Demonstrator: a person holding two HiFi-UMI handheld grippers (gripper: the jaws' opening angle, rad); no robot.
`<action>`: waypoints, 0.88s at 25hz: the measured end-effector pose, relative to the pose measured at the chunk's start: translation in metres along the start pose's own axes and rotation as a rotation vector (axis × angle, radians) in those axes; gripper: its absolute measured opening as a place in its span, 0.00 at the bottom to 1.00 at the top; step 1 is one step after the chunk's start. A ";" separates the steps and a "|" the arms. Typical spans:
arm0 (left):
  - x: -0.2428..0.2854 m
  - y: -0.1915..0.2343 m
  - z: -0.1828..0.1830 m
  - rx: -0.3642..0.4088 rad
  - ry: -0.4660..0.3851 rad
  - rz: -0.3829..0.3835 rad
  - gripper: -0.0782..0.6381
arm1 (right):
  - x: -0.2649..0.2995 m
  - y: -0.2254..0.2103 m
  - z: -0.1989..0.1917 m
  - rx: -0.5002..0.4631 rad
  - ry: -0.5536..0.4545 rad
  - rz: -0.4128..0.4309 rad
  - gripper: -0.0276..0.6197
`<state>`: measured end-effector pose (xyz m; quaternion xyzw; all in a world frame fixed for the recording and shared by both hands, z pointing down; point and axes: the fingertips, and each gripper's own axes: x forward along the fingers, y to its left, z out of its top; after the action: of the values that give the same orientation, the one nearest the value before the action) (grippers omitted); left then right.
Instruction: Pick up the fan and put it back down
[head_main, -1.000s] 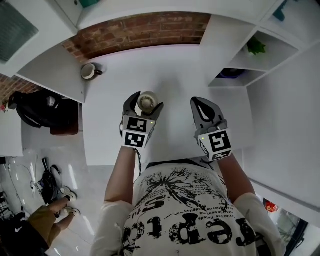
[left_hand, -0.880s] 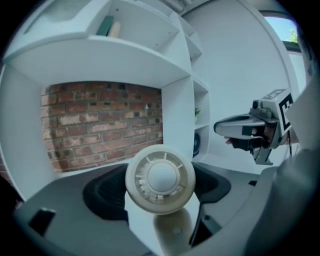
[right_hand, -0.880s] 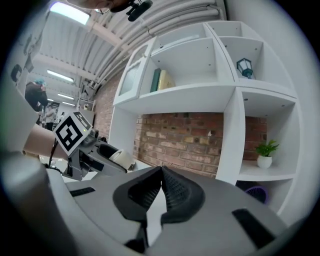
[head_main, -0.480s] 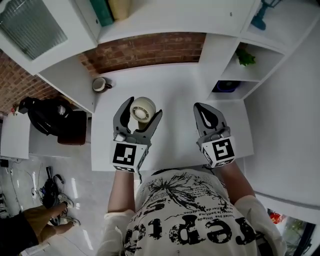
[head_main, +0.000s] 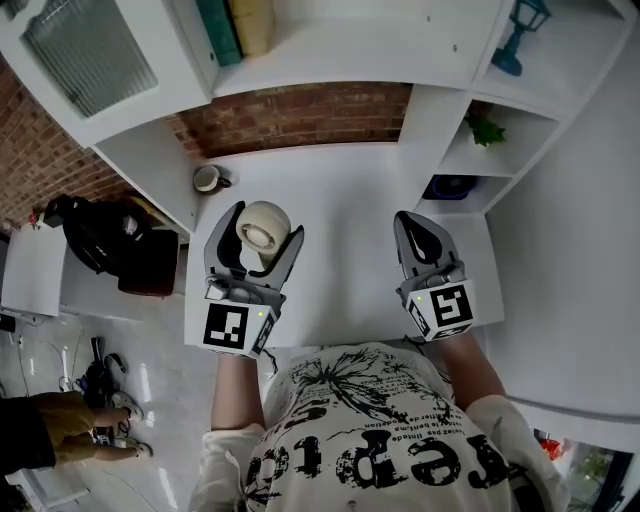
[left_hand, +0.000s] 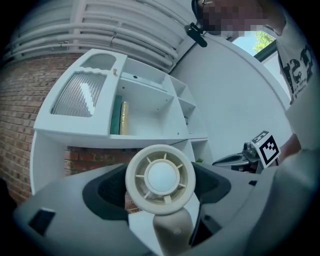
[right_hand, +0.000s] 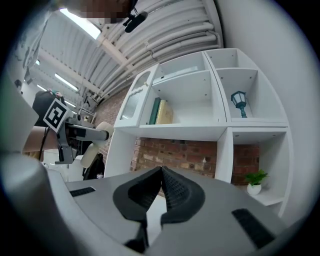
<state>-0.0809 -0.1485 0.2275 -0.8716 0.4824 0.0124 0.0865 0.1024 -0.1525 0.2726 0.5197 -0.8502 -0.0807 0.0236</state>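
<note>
A white desk (head_main: 350, 190) was seen from above, backed by a brick wall (head_main: 300, 115) and white shelving. A person in a printed T-shirt (head_main: 370, 440) stood at 6 o'clock, with one tool held in each hand.

The left tool (head_main: 265, 222) was closed on a small cream fan (head_main: 256, 228). In the left gripper view the fan's stem was gripped between the two dark pads, and its round grille and pale hub were turned toward the camera. The fan was held over the left part of the desk. Whether its base touched the desk could not be told.

The right tool (head_main: 413, 222) was placed at 3 o'clock of the fan, well apart from it, over the right part of the desk. Its jaws were pressed together at the tips and nothing was held between them.

A mug (head_main: 207, 179) stood on the desk at 11 o'clock of the fan, near the back left corner. A dark blue bowl (head_main: 450, 186) lay in a low shelf compartment at 1 o'clock of the right tool, and a small green plant (head_main: 487, 128) was set in the compartment above it. A teal lantern (head_main: 522, 35) stood higher, at 2 o'clock. A green book (head_main: 218, 30) and a yellow book (head_main: 254, 22) were stood upright side by side on a shelf at 12 o'clock of the fan.
</note>
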 end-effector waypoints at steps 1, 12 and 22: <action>0.000 0.000 -0.001 -0.001 0.005 0.002 0.65 | 0.000 0.000 0.001 0.000 -0.003 0.000 0.07; 0.009 0.009 -0.052 -0.026 0.142 0.010 0.65 | 0.005 0.012 -0.013 0.013 0.033 0.018 0.07; 0.029 0.013 -0.180 -0.074 0.418 -0.027 0.65 | 0.025 0.019 -0.062 0.041 0.129 0.032 0.07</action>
<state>-0.0876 -0.2088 0.4003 -0.8642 0.4773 -0.1522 -0.0475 0.0816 -0.1734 0.3354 0.5104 -0.8567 -0.0290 0.0689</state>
